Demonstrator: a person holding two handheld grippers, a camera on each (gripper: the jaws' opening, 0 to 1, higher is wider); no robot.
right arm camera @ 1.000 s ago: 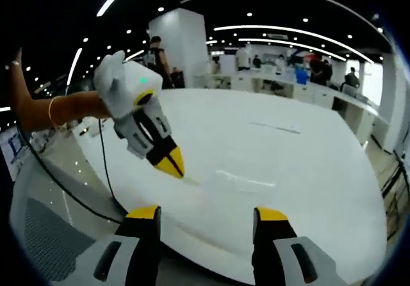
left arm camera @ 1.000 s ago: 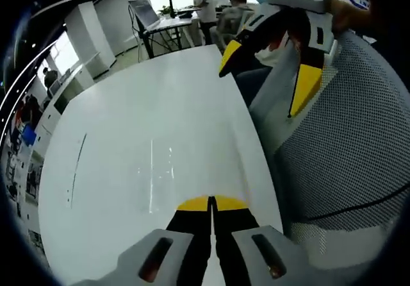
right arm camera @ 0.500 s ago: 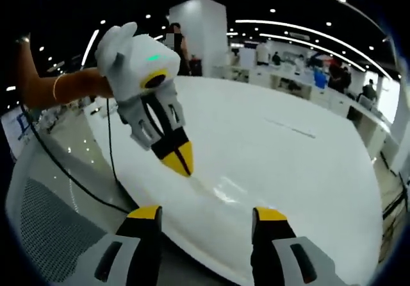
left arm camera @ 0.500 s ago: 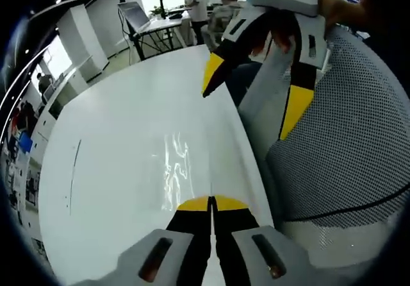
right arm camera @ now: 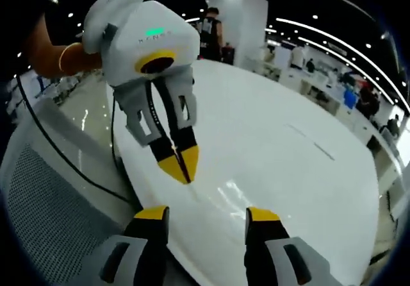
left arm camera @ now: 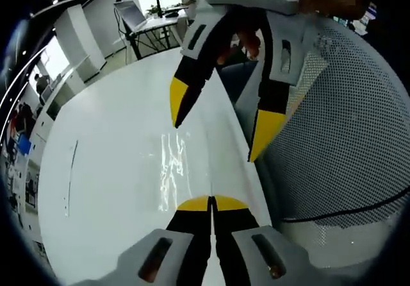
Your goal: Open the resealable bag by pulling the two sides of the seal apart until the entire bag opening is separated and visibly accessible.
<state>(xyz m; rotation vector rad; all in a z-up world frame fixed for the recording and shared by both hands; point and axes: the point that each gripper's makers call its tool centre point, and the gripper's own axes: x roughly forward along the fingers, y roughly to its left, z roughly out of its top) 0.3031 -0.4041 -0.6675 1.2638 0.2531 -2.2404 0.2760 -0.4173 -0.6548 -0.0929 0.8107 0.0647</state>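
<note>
— What changed?
— Closer now: the right tool (left arm camera: 214, 132) has come nearer the left tool (left arm camera: 211, 202), its jaws spread apart.
— And the left?
— Closed on the clear resealable bag (left arm camera: 172, 174), which lies just ahead on the white surface (left arm camera: 109, 164).

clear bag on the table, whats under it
The clear bag lies flat on the white table, which shows through the film. The left gripper is shut on its near edge. Nothing else shows beneath it, though glare hides some detail.
</note>
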